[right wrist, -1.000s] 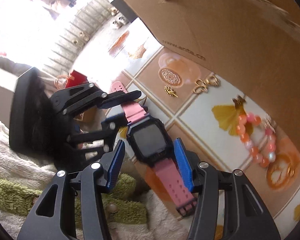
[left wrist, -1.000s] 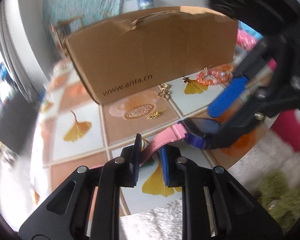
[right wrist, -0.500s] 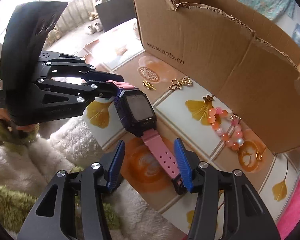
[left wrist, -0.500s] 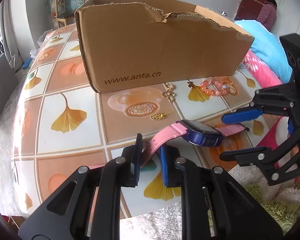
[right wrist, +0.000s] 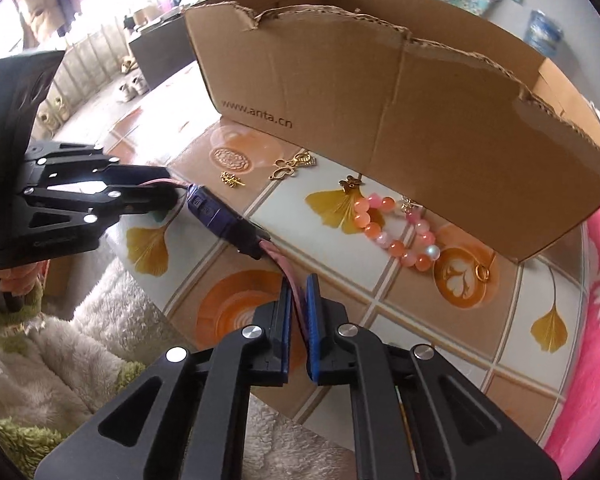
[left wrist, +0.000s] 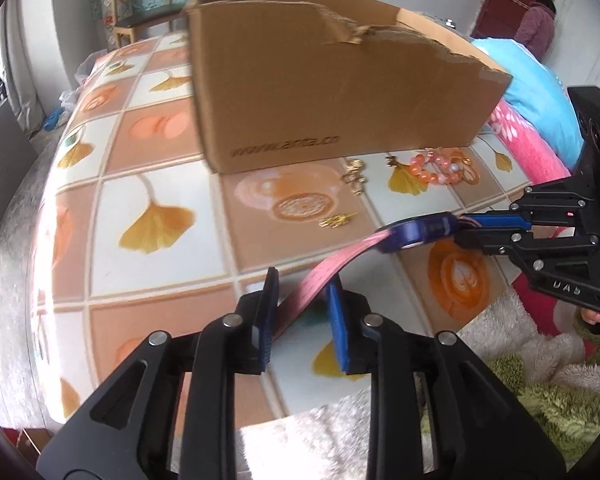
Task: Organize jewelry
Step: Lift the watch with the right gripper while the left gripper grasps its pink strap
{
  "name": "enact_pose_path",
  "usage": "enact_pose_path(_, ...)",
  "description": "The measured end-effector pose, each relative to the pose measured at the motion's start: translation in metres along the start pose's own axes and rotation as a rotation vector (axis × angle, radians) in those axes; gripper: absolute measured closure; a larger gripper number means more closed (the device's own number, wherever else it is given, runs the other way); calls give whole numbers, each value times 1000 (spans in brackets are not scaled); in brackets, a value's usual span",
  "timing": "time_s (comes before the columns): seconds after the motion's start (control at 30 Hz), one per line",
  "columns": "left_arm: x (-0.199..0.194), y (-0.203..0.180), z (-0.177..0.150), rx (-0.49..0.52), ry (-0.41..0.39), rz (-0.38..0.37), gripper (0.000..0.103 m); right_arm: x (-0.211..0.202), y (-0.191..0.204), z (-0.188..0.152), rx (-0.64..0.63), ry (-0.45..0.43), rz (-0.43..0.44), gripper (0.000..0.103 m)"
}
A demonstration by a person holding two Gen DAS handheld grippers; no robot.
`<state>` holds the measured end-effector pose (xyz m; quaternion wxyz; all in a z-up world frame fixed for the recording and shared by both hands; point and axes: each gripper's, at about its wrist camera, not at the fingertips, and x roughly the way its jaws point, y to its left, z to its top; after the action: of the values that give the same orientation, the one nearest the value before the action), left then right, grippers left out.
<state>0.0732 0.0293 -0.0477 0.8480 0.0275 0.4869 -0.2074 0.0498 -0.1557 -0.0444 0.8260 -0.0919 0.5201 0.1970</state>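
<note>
The watch (right wrist: pixel 224 220) hangs in the air above the tabletop (right wrist: pixel 412 292), stretched between both tools! The right hand-held gripper (right wrist: pixel 298 292) has its blue pads pinched tight on one pink strap, seen at 6 o'clock in the right wrist view. The left hand-held gripper (left wrist: pixel 302 288) is narrowed around the other pink strap, which runs up between its fingers toward 2 o'clock; whether the pads actually press it, I cannot tell. The purple watch case sits edge-on between the two tools.

Behind it, at 12 o'clock, stands the cardboard box (left wrist: pixel 340 96), open at the top with a torn rim. Along the foot of the box lie the bead bracelet (right wrist: pixel 400 236) in orange and pink, a gold butterfly charm (right wrist: pixel 284 170) and a small gold brooch (right wrist: pixel 232 180), each apart from the watch. A gold ring (right wrist: pixel 482 272) rests beside the bracelet.
</note>
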Motion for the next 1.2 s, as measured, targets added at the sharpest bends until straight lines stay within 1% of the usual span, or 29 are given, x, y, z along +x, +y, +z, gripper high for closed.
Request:
enact_pose_path(0.2,-5,13,-4,-34,6,19,78,-4,-8,-7,40,-12,24,96)
enact_pose_path(0.3,-5,13,-3,-30,6,32,78,-8,-15,-11,47,-19,26,96)
enact_pose_path(0.4,-3,11,-1,-13,12,55,82,-8,-19,-13,59,-25,34,96)
enact_pose_path(0.47,-2,8,0,5,17,73,88,-3,-18,-10,56,-30,31,96)
enact_pose_path(0.53,-1,5,1,19,20,96,91,-4,-18,-14,45,-36,20,96)
enact_pose_path(0.67,2,-5,1,57,18,186,97,-9,-14,-17,20,-59,-15,97)
enact_pose_path(0.73,1,-10,0,59,7,210,100,-11,-11,-17,9,-70,-34,98)
enact_pose_path(0.83,-5,-14,-2,43,-22,218,100,-17,-5,-17,-13,-85,-80,98)
enact_pose_path(0.93,-17,-22,-5,52,-68,231,100,-28,-5,-16,-12,-108,-106,98)
enact_pose_path(1.03,-30,-27,-6,58,-107,228,100,-42,-3,-15,-23,-139,-148,98)
enact_pose_path(1.13,-48,-33,-1,69,-155,233,100,-61,2,-11,-40,-172,-190,98)
enact_pose_path(1.2,-69,-35,8,59,-208,217,101,-81,7,-5,-51,-211,-216,98)
